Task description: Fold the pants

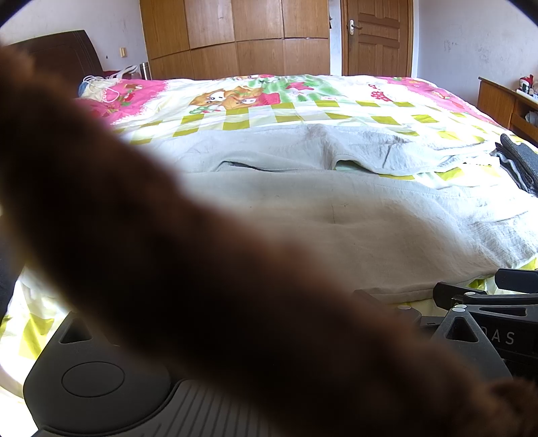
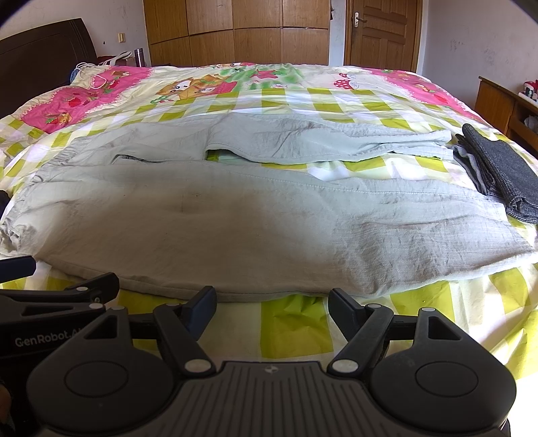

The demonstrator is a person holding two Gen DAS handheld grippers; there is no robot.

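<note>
Pants (image 2: 235, 215) of pale grey-green cloth are spread flat across the bed (image 2: 296, 322), waistband toward the left and both legs running to the right — the near leg lies broad and close to the bed's front edge, the far leg is set apart from it, with a strip of the checked cover seen between them. Just beyond the leg ends, at the right, a folded dark grey garment (image 2: 497, 171) is laid on the cover.

The right hand-held gripper (image 2: 272, 311) is held low at the front edge of the bed, just short of the near leg's hem; its fingers are spread wide and nothing is held between them. Part of the left hand-held gripper (image 2: 60, 299) is seen at the left of the right wrist view, close beside the right one.

In the left wrist view most of the frame is covered by a blurred brown shape (image 1: 201, 269) close to the lens, so it cannot be told how far that hand-held gripper is open or whether anything is gripped.

Behind the bed a wooden wardrobe (image 2: 235, 30) and a door (image 2: 383, 33) are seen.
</note>
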